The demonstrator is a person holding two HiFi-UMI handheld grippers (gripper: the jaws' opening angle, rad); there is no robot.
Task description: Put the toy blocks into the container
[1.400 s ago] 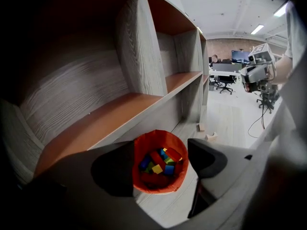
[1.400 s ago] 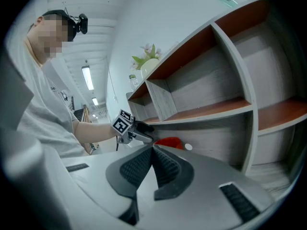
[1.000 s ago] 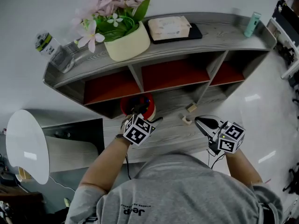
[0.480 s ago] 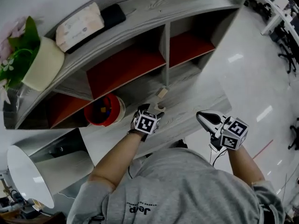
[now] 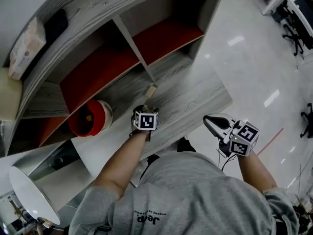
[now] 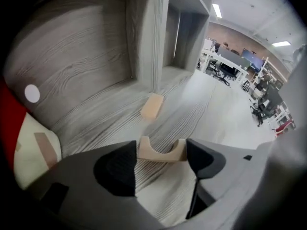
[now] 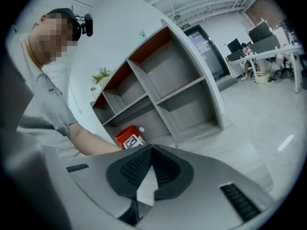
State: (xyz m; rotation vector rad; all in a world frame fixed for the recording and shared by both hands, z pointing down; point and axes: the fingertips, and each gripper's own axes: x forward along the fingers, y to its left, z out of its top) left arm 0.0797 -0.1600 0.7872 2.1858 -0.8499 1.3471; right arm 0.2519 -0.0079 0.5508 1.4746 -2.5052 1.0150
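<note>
A light wooden arch block (image 6: 161,151) rests on the grey shelf board (image 5: 190,99), and my left gripper (image 6: 161,160) is shut on it, one jaw against each end. In the head view that gripper (image 5: 145,112) mostly hides the arch. A small rectangular wooden block (image 6: 152,106) lies just beyond it, by the shelf divider (image 5: 151,90). The red container (image 5: 88,119) lies to the left on the same board, and a strip of it shows at the left gripper view's edge (image 6: 8,123). My right gripper (image 5: 214,123) hangs off the board's front edge, shut and empty (image 7: 150,151).
The shelf unit has red-backed compartments (image 5: 98,67) behind the board. On top of it sit a tissue box (image 5: 27,45) and a cream pot (image 5: 7,94). A white round panel (image 5: 29,192) stands at lower left. Glossy floor (image 5: 264,72) spreads to the right.
My left gripper has moved right from the red container to the arch block and closed on it. The head view has swung, and the right gripper has barely moved.
</note>
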